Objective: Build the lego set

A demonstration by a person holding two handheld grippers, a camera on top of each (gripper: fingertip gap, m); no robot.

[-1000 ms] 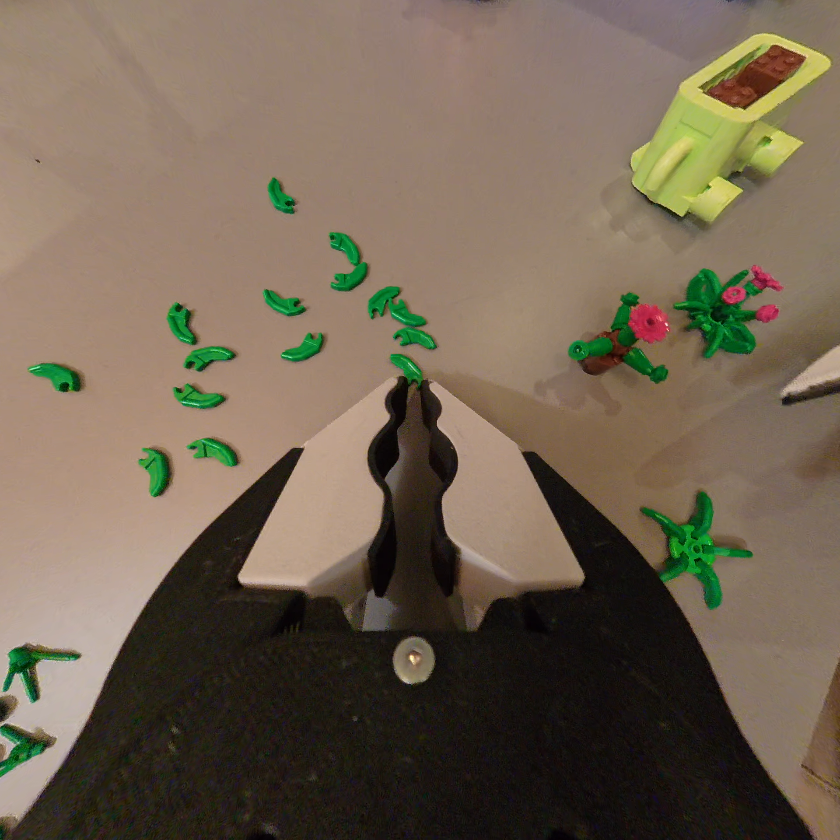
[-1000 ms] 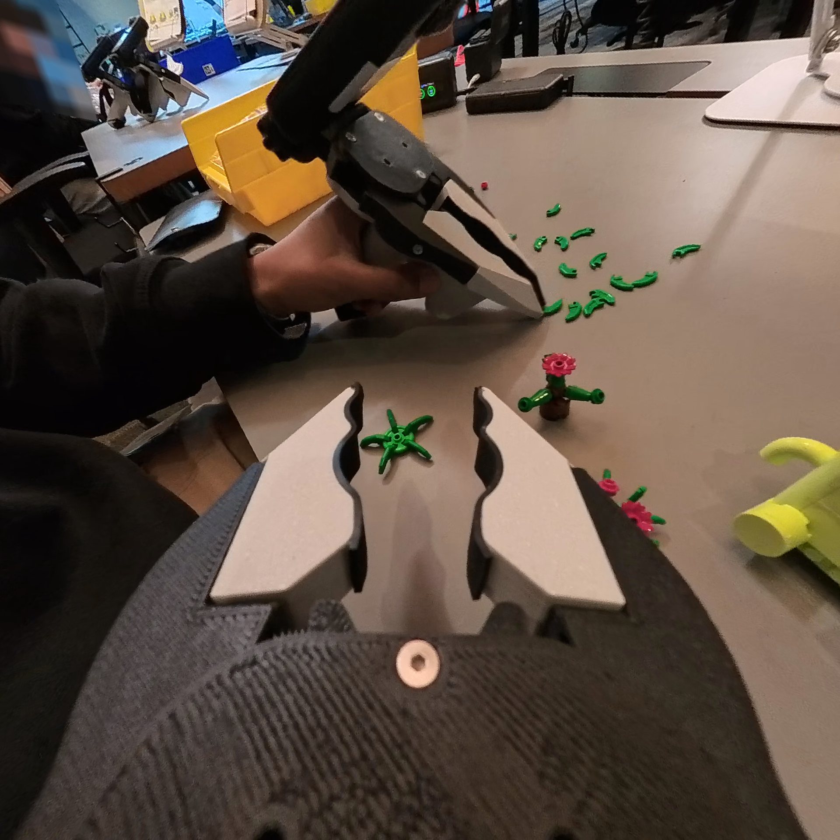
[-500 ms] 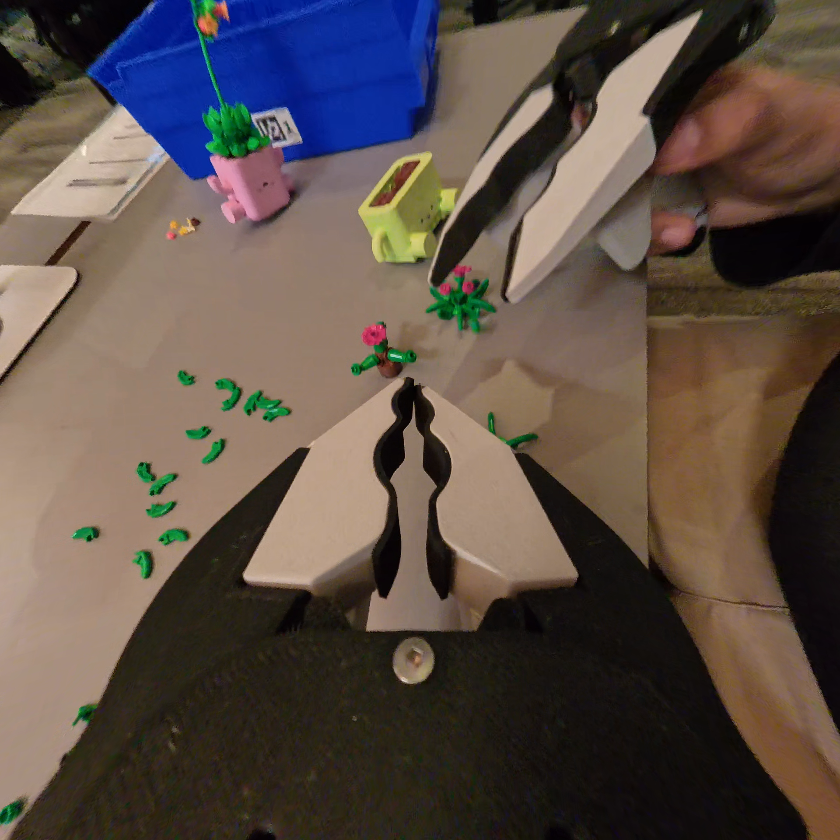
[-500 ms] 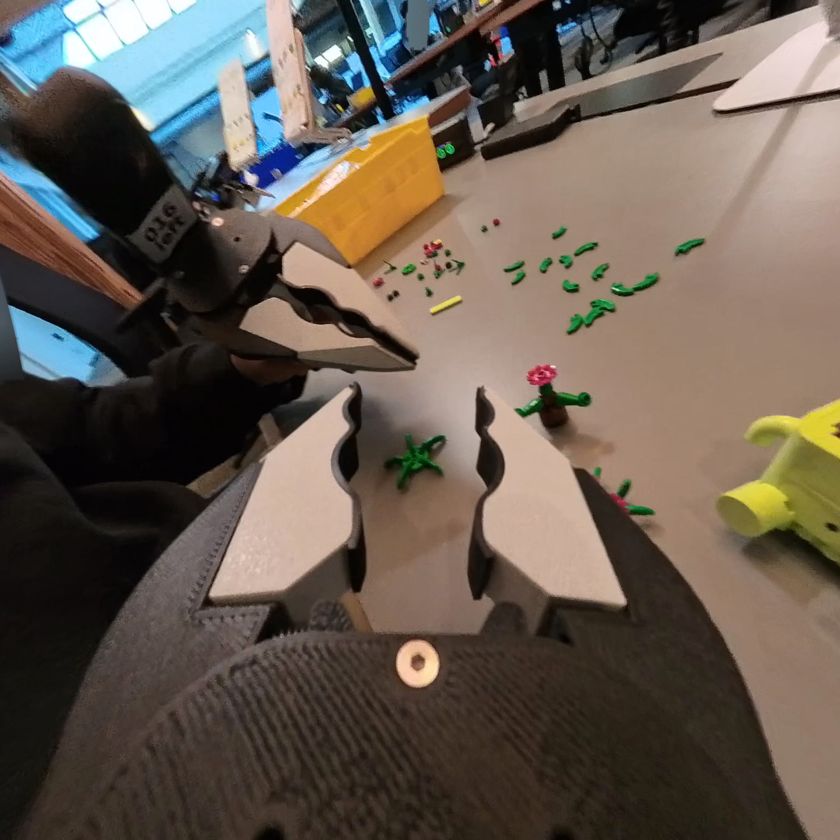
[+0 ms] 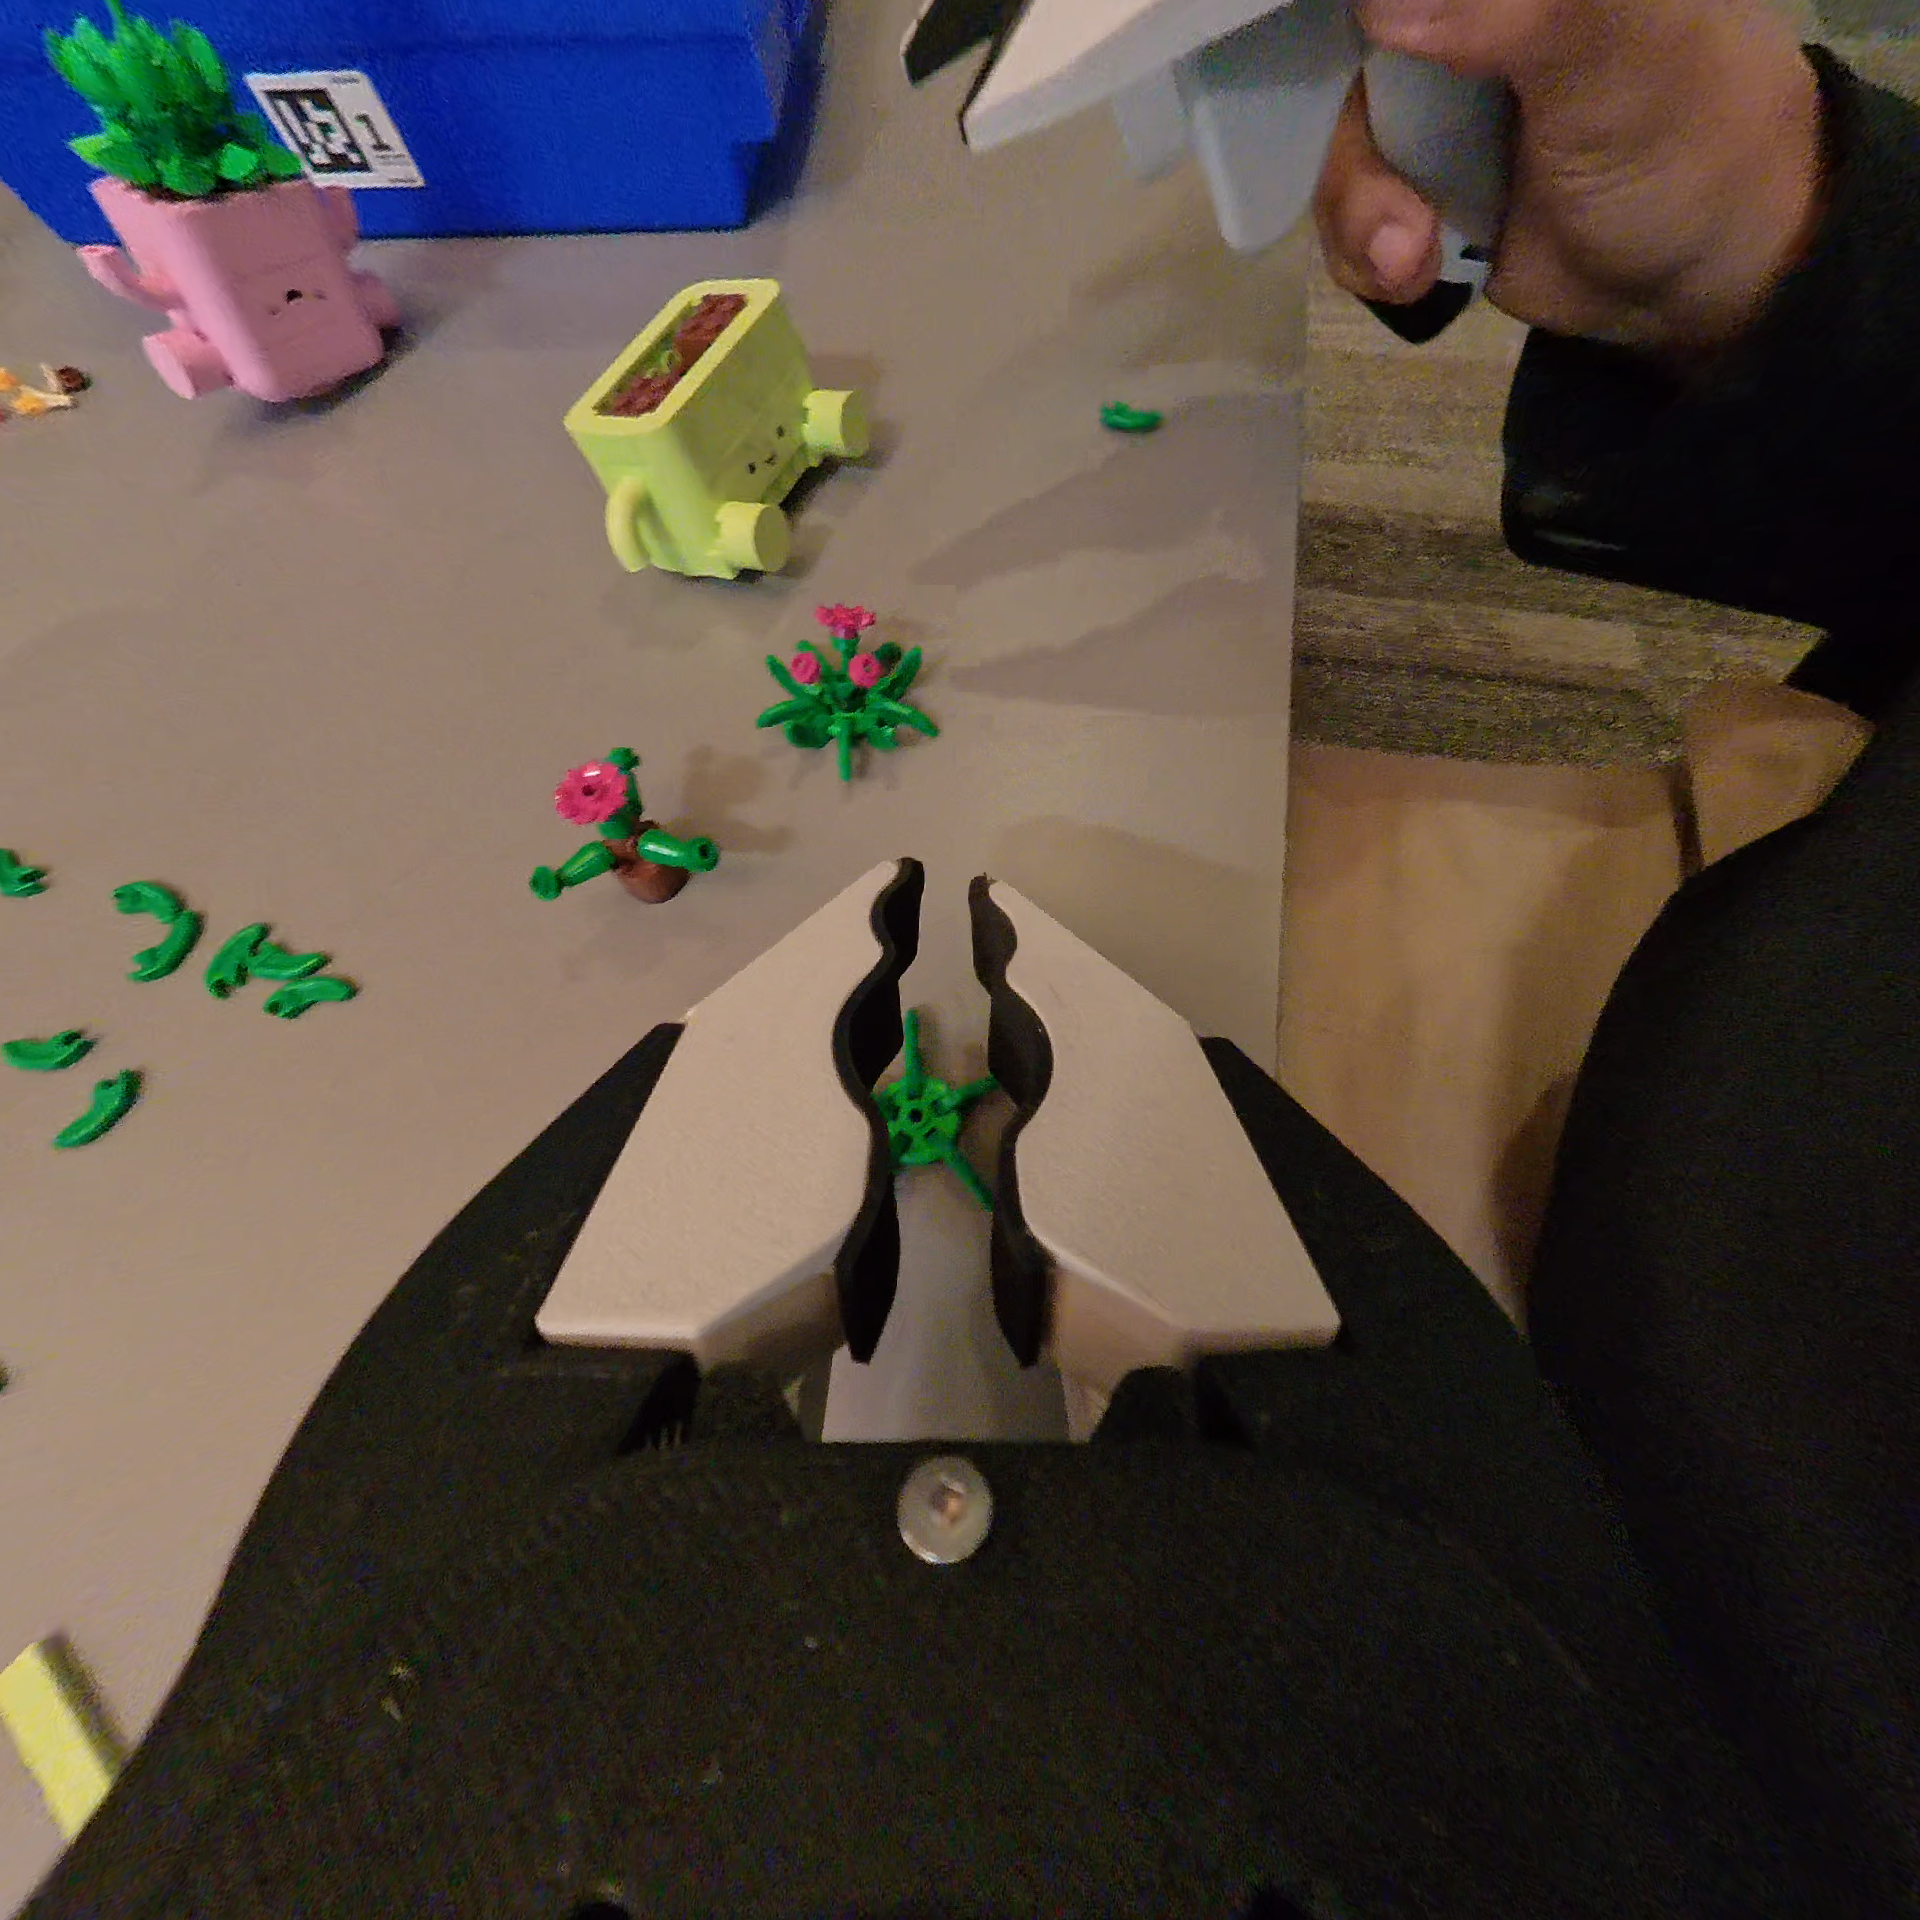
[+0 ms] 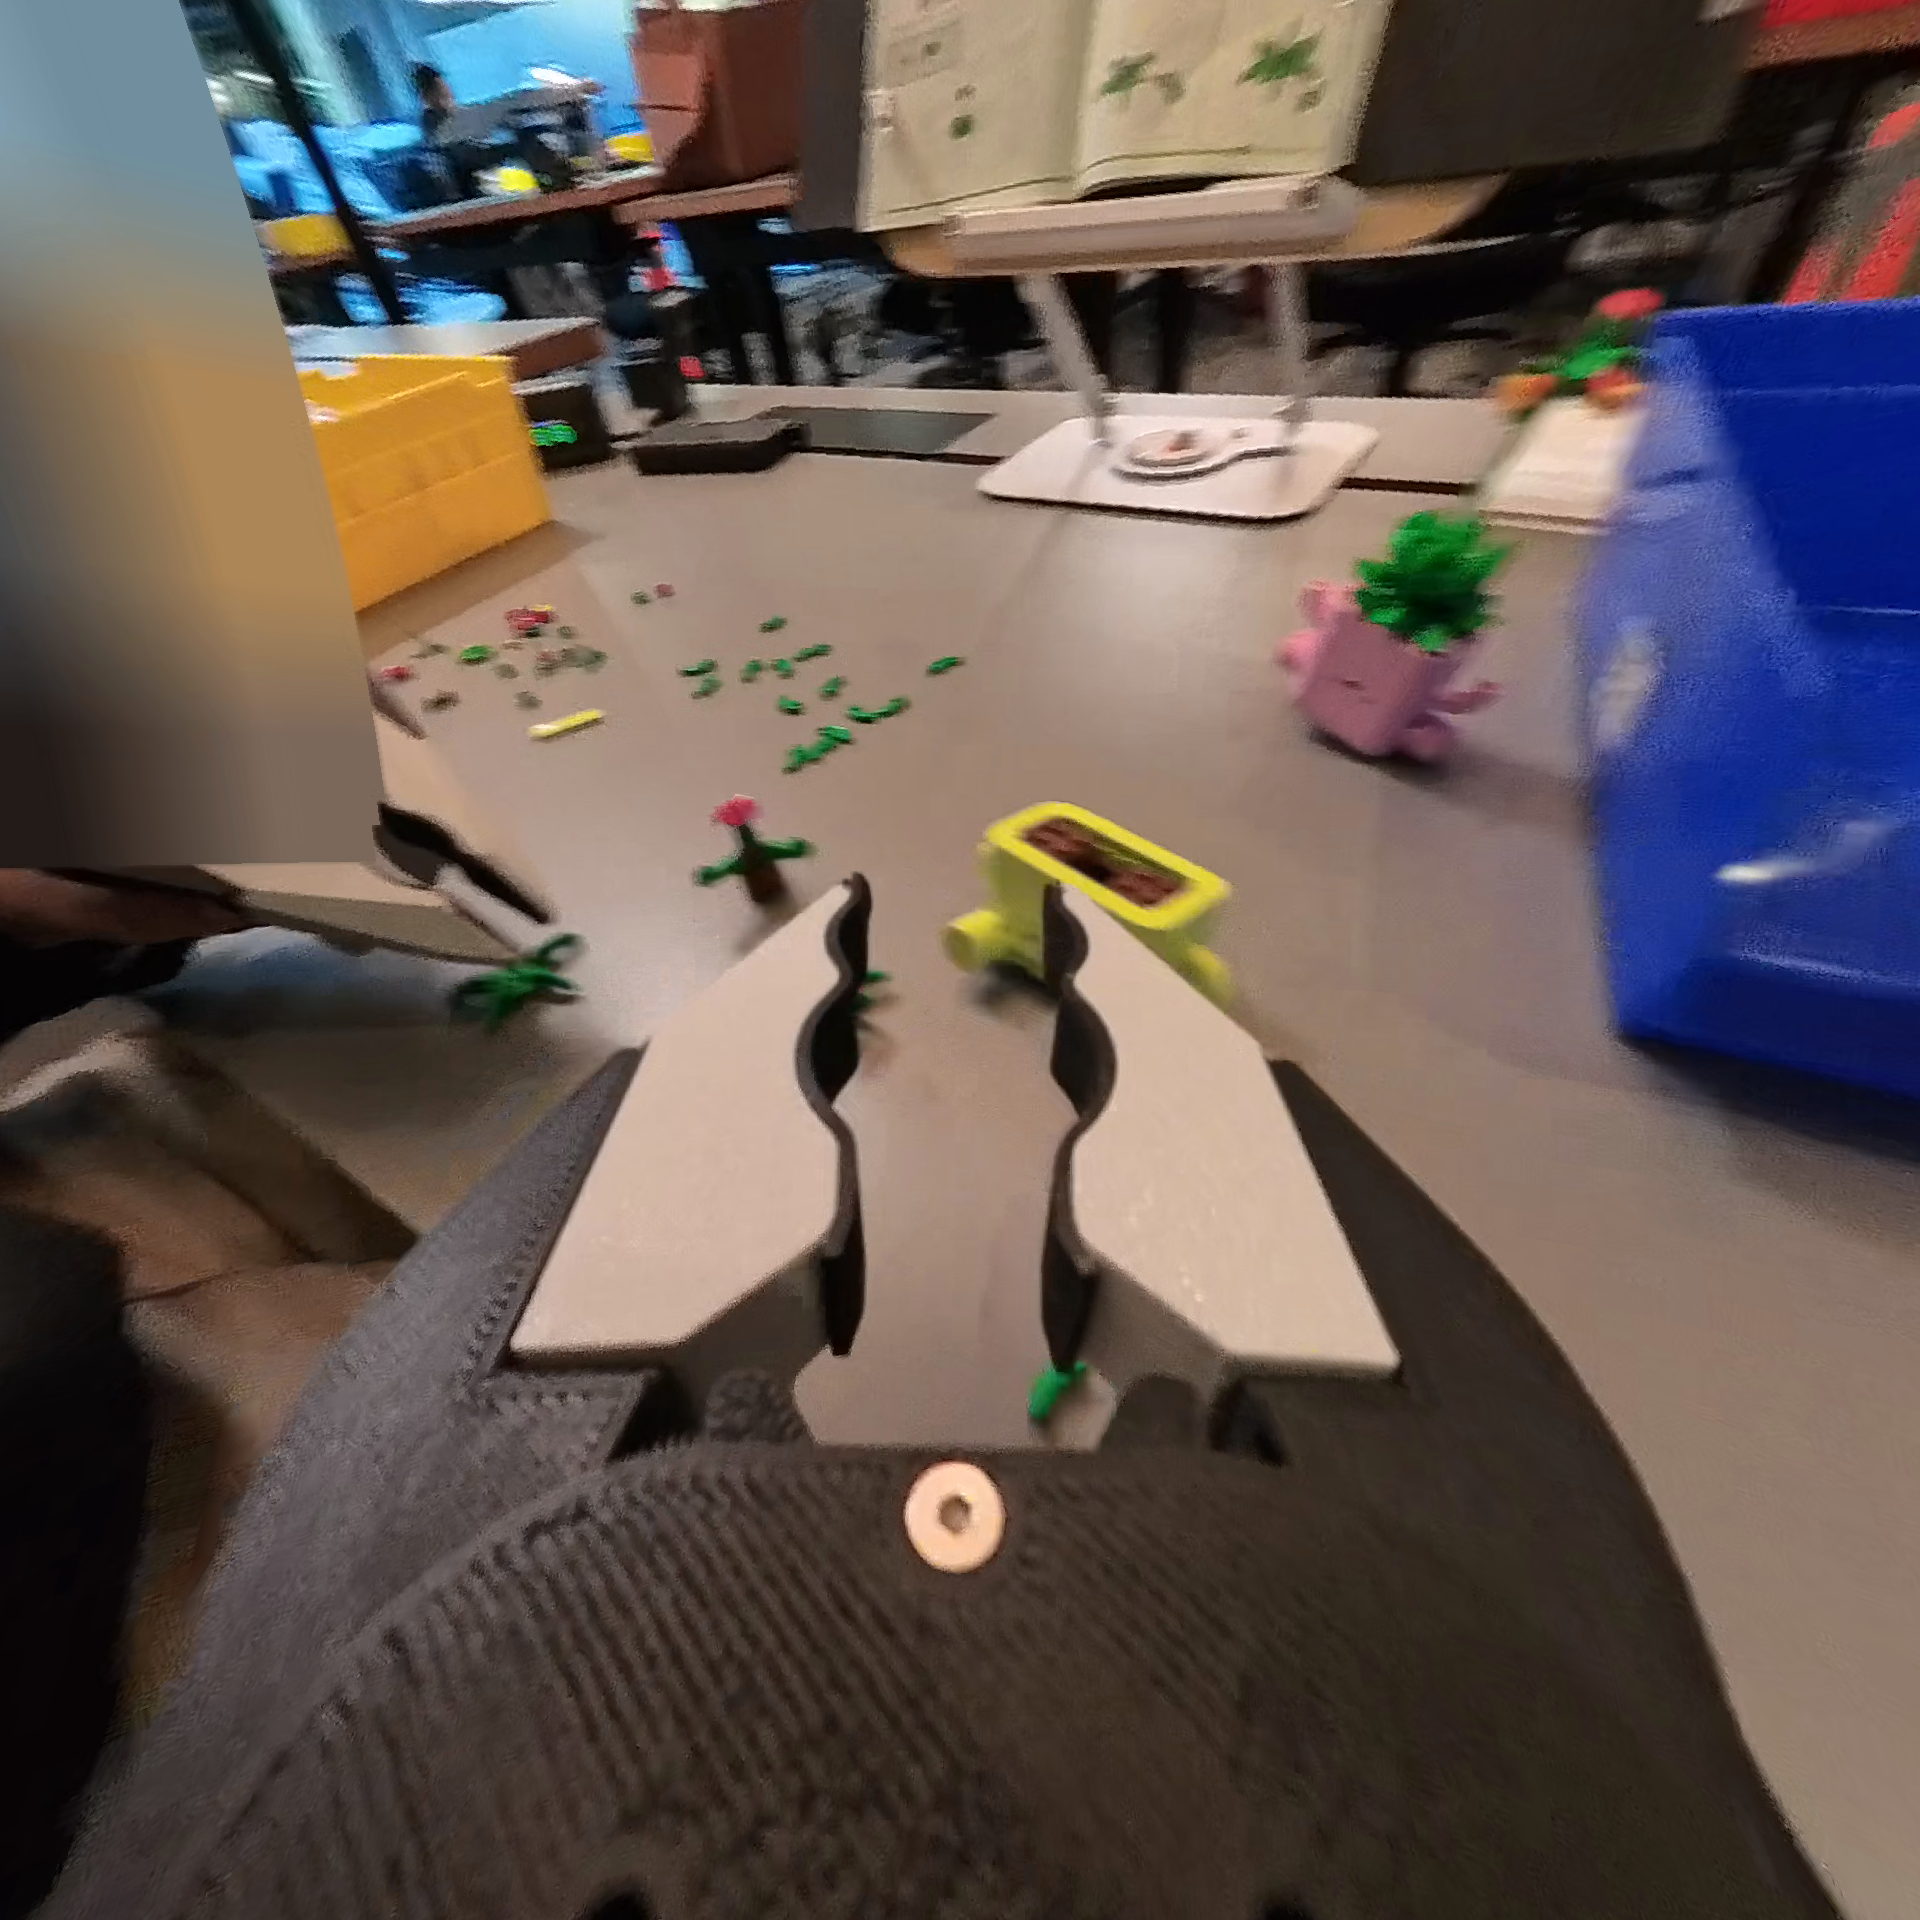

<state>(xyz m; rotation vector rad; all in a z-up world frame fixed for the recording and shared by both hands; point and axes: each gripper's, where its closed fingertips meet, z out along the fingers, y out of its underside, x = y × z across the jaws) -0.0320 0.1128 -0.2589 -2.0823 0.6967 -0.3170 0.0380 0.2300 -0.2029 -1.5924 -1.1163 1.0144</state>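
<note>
Left tool (image 5: 943,883): fingers slightly parted, grasping nothing, poised above the green star-shaped leaf piece (image 5: 920,1117), which lies flat on the grey surface (image 5: 364,644) near its edge, seen through the gap. Right tool (image 6: 956,904): released, wide gap, empty, raised above the surface. Beyond the left tool: single pink flower stem (image 5: 621,840), flower cluster (image 5: 847,691), lime-green pot (image 5: 712,426). Loose green leaves (image 5: 239,961) to its left. Pink pot (image 5: 244,275) stands before the blue bin (image 5: 520,104).

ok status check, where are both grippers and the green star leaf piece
Left gripper slightly open, straddling green star leaf piece on table, not clamped. Right gripper open, empty, aimed toward lime pot. Nothing in the way.
</note>
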